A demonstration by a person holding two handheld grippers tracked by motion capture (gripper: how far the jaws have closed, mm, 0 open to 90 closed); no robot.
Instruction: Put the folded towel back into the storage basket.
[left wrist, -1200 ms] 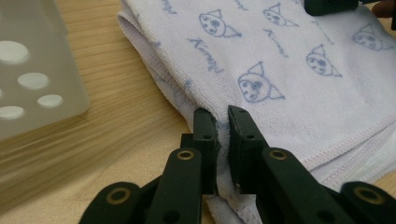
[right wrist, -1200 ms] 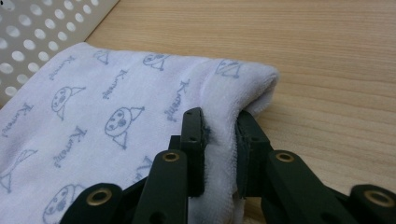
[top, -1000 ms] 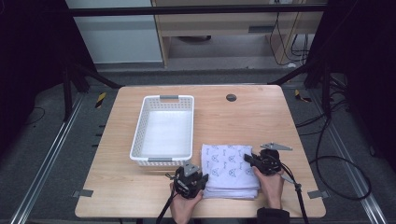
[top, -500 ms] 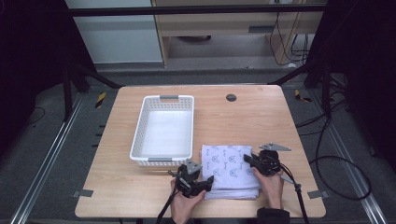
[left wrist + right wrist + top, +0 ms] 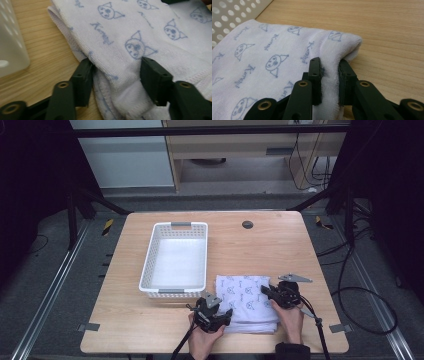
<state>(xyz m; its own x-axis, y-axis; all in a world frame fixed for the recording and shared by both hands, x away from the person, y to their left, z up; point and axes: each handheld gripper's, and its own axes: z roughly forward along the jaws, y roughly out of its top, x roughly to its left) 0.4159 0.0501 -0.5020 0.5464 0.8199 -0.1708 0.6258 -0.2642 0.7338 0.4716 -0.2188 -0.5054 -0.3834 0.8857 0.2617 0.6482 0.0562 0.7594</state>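
Folded white towel (image 5: pixel 247 304) with blue cat-face print lies on the wooden table (image 5: pixel 150 340), its left edge bunched between the jaws of the left gripper (image 5: pixel 214 314), which have just been closing around the fold; whether the pads press it I cannot tell. Right gripper (image 5: pixel 270 295) has its jaws narrow, pinching the towel's right edge. White perforated basket (image 5: pixel 176 292) stands just beyond the left jaws, off the towel's far-left corner, bare wood beside the right jaws.

The towel (image 5: pixel 140 32) is soft white terry cloth, matt and finely looped, printed with blue cat faces, its hem stitched. Beside it the basket (image 5: pixel 175 292) is smooth white perforated plastic. The surface (image 5: pixel 387 30) is pale, matt, grained wood. Gripper fingers (image 5: pixel 155 77) are matt black plastic.
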